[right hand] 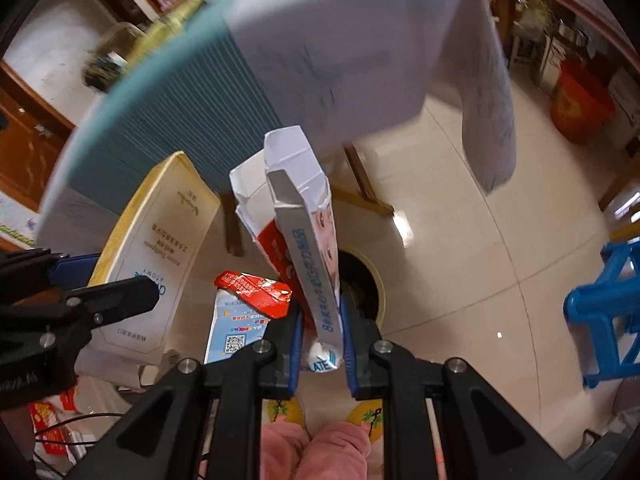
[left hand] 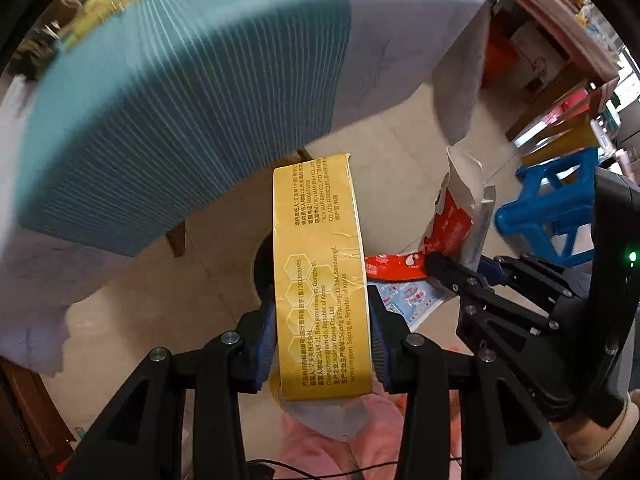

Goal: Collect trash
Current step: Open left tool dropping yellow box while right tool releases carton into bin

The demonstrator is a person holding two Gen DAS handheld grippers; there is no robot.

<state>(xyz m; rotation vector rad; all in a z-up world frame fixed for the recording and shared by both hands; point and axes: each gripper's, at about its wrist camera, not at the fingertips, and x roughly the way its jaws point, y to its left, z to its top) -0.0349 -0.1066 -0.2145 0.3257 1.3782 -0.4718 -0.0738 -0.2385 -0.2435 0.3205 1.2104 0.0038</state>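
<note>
My left gripper (left hand: 322, 332) is shut on a long gold toothpaste box (left hand: 320, 264), held upright in the air; the box also shows at the left of the right wrist view (right hand: 160, 264). My right gripper (right hand: 320, 344) is shut on a torn white and red carton (right hand: 304, 232), also held upright; it shows at the right of the left wrist view (left hand: 456, 216). Both grippers hang side by side above a round dark bin opening (right hand: 364, 284) on the floor. A red wrapper (right hand: 252, 290) and a blue and white leaflet (right hand: 234, 330) lie below.
A table with a blue striped cloth (left hand: 168, 112) and white paper cover (right hand: 340, 52) fills the upper part of both views. A blue plastic stool (right hand: 604, 312) stands at the right. A red bucket (right hand: 580, 108) stands far right. Beige tiled floor (right hand: 460, 240) lies beyond.
</note>
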